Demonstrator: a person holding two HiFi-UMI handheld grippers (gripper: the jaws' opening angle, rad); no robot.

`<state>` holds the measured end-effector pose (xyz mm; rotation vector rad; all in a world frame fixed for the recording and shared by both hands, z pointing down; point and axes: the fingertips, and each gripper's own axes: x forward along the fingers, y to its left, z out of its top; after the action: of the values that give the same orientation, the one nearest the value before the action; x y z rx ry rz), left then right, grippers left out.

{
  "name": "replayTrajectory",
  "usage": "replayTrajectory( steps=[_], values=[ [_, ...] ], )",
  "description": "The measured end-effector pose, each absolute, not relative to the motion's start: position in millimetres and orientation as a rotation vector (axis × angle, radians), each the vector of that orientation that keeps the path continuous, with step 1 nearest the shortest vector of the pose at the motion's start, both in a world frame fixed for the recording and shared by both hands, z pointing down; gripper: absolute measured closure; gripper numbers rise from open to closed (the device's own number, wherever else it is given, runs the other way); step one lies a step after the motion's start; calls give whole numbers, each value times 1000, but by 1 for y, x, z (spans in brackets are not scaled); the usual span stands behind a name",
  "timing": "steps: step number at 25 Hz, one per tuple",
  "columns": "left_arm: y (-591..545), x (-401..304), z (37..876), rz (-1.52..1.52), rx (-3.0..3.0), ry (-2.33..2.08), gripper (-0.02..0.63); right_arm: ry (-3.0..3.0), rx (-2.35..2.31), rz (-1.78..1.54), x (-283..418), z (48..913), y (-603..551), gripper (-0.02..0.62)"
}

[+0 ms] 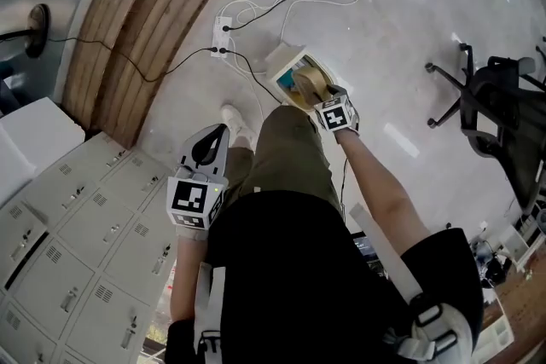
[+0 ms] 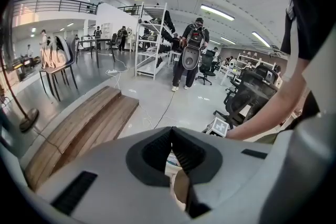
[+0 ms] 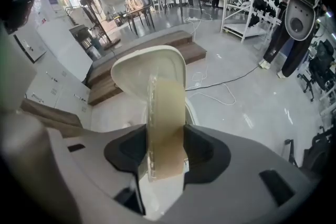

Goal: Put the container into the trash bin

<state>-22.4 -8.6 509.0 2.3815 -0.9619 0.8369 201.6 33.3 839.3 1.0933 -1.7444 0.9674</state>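
Observation:
In the head view my right gripper [image 1: 317, 95] points steeply down, shut on a tan, clear-edged plastic container [image 1: 309, 83]. It hangs just above the white trash bin [image 1: 284, 58], whose lid stands open on the floor ahead of my feet. The right gripper view shows the container [image 3: 166, 128] clamped upright between the two dark pads, with the bin's white lid [image 3: 137, 70] right behind it. My left gripper [image 1: 211, 146] stays lower left, away from the bin. Its jaws meet at the tips [image 2: 171, 134], with nothing between them.
A curved wooden step [image 1: 145, 21] runs along the upper left, with a power strip [image 1: 223, 33] and cables on the floor beside the bin. Grey lockers [image 1: 77, 226] fill the lower left. A black office chair [image 1: 495, 106] stands at the right. People stand far off.

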Motion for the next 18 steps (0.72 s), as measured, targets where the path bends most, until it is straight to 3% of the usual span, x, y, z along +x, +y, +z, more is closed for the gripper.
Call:
replayTrajectory(
  steps=[18],
  values=[
    [11,-64,552,881,2240,-1008,598,-1626,940,911,183,922,30,391]
  ],
)
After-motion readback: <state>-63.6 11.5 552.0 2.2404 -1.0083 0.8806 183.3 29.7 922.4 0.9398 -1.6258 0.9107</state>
